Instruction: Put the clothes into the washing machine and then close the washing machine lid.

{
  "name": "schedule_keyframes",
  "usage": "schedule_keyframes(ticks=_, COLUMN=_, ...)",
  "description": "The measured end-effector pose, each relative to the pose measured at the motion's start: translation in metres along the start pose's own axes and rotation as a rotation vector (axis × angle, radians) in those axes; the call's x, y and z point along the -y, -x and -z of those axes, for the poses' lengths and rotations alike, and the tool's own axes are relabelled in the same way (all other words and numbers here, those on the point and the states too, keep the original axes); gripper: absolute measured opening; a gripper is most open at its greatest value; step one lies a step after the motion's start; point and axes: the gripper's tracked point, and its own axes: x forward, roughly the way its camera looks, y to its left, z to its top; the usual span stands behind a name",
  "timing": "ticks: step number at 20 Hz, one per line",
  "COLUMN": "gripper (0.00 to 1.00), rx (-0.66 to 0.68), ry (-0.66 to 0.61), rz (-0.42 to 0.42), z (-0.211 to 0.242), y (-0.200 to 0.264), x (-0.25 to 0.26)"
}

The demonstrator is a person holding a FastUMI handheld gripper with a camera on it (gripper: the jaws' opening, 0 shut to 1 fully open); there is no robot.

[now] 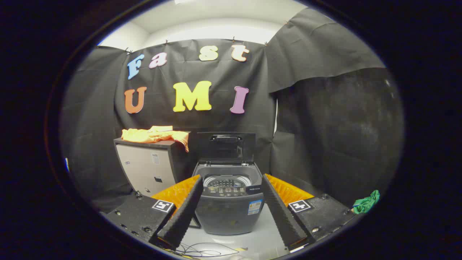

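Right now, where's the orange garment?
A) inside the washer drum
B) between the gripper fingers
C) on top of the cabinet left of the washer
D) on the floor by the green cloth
C: the orange garment lies draped over the top of the cabinet beside the washing machine, whose lid stands open; the gripper is open and holds nothing.

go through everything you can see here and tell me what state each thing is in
Washing machine: lid raised upright, drum open.
Orange clothes: lying crumpled on top of the cabinet.
Green cloth: bunched up, off to the right.
Gripper: jaws spread open, holding nothing.
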Motion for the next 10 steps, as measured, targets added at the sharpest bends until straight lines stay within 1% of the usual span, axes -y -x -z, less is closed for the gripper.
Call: schedule_keyframes(ticks=10, gripper=1.00, rx=0.008, ry=0.006, rz=0.000, z=-0.0074, y=-0.0025, x=-0.0013)
